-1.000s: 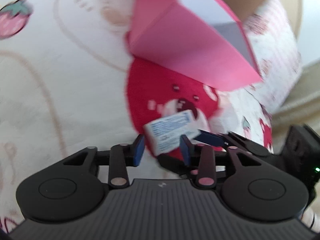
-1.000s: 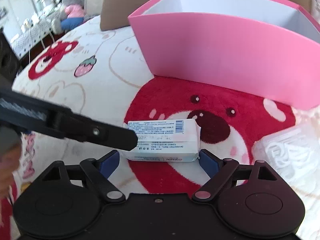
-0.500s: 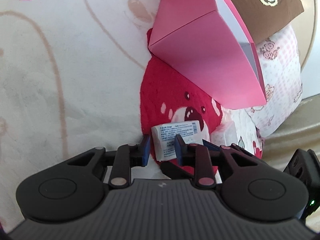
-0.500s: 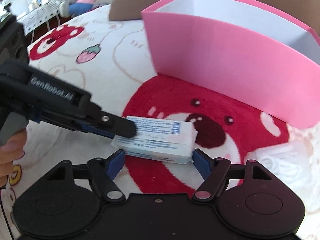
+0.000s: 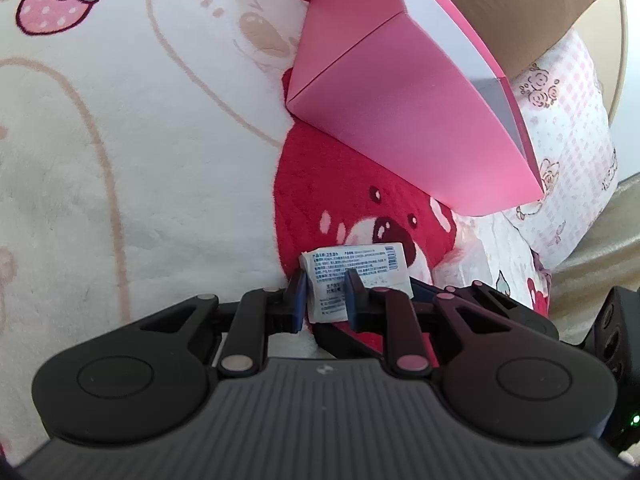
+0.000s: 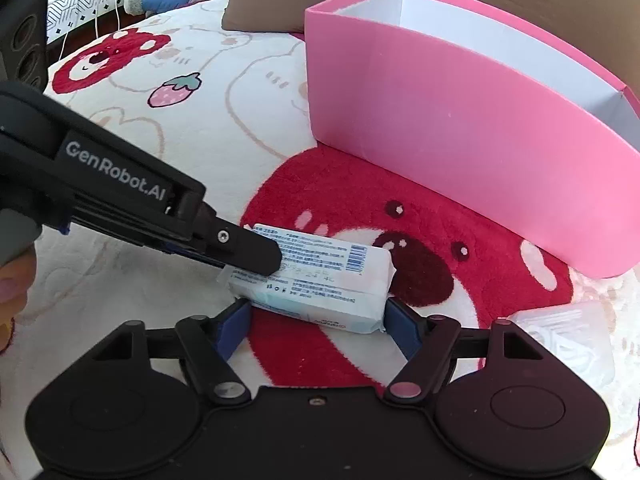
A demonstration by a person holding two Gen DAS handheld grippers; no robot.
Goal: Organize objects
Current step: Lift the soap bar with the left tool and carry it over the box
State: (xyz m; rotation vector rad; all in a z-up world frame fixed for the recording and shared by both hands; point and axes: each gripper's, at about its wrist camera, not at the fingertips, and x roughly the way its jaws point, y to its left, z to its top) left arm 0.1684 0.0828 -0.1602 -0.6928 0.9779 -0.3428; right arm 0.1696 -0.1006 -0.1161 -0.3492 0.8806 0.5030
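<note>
A white and pale-blue tissue pack [image 5: 360, 260] [image 6: 320, 280] lies on the red bear print of the blanket, in front of an open pink box [image 5: 400, 120] [image 6: 460, 140]. My left gripper [image 5: 325, 280] is shut on the pack's left end; in the right wrist view its black fingers [image 6: 256, 254] reach in from the left over the pack's top. My right gripper [image 6: 318, 316] straddles the pack lengthwise. Its jaws are closing, with the blue pads [image 6: 234, 322] right at the pack's two ends and no clear squeeze visible.
A clear plastic packet [image 6: 560, 340] lies to the right of the pack. A brown pillow [image 6: 280, 0] leans behind the box, with a pink checked pillow [image 5: 568, 120] beside it. A person's fingers [image 6: 12, 280] hold the left gripper's handle. The blanket [image 5: 120, 160] stretches away to the left.
My left gripper closed onto the pack's left end and tilted it a little. The right gripper's jaws narrowed toward the pack's ends while it rolled slightly.
</note>
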